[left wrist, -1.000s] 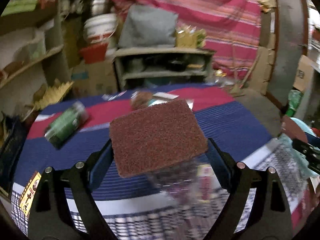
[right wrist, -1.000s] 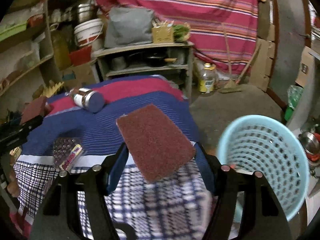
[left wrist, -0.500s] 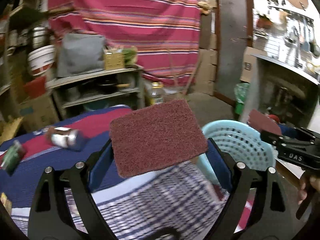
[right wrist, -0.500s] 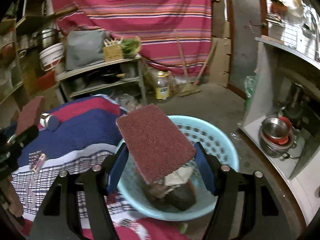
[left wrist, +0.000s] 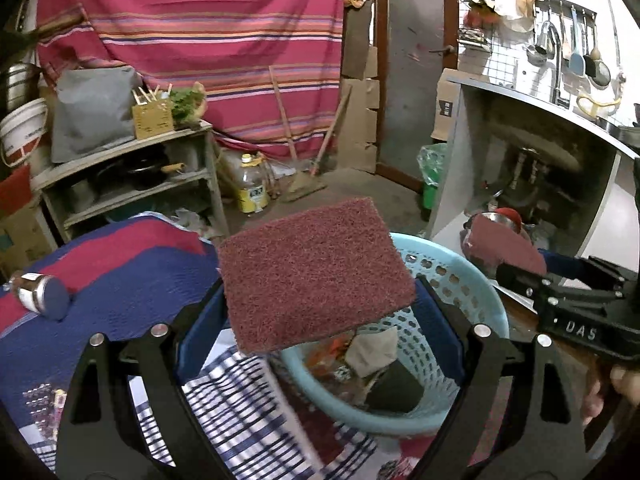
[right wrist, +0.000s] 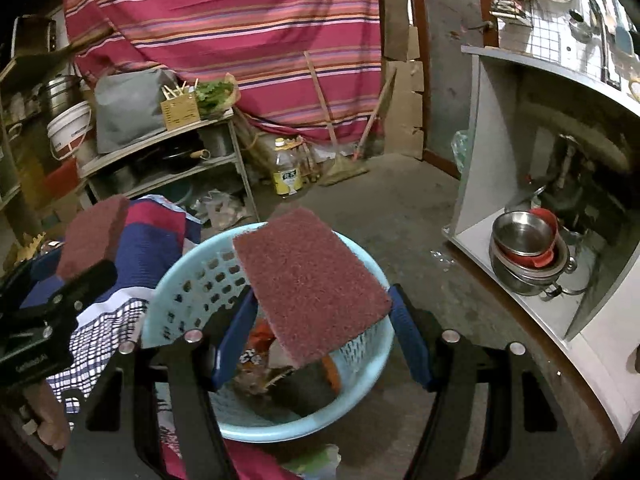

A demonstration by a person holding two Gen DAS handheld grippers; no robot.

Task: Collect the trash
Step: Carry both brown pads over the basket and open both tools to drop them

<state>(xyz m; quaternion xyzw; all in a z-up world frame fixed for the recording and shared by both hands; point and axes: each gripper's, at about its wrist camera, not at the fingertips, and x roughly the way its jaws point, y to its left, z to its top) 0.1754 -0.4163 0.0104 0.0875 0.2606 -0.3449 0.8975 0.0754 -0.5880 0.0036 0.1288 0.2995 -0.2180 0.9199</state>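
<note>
Right wrist view puts it plainest: the right scouring pad [right wrist: 308, 280] hangs tilted over the pale blue basket [right wrist: 180, 280], and its side edges meet the blue fingers of the right gripper [right wrist: 322, 294], which looks clamped across the pad's width at a middling spread. Below it the basket already holds a heap of crumpled wrappers and scraps [right wrist: 260, 360], so a good part of the collecting looks done. The left scouring pad [left wrist: 312, 272] is pinched the same way in the left gripper [left wrist: 318, 288], whose jaws stand nearly as wide as they go, closed on the pad and not empty; it sits above the basket's near rim, over the checked cloth. My guess is both pads are about to be dropped in; neither has been let go yet. What is left shows only from the left wrist: a shiny can [left wrist: 40, 296] lying on its side on the red and blue blanket [left wrist: 120, 264], and a small glittery packet [left wrist: 44, 400] near the blanket's edge. The right wrist view, in turn, looks deeper into the basket and takes in the stacked steel bowls [right wrist: 524, 240] under the counter, which the other view all but hides. Each camera also catches the other gripper from the side, pad standing up at its tip.
</note>
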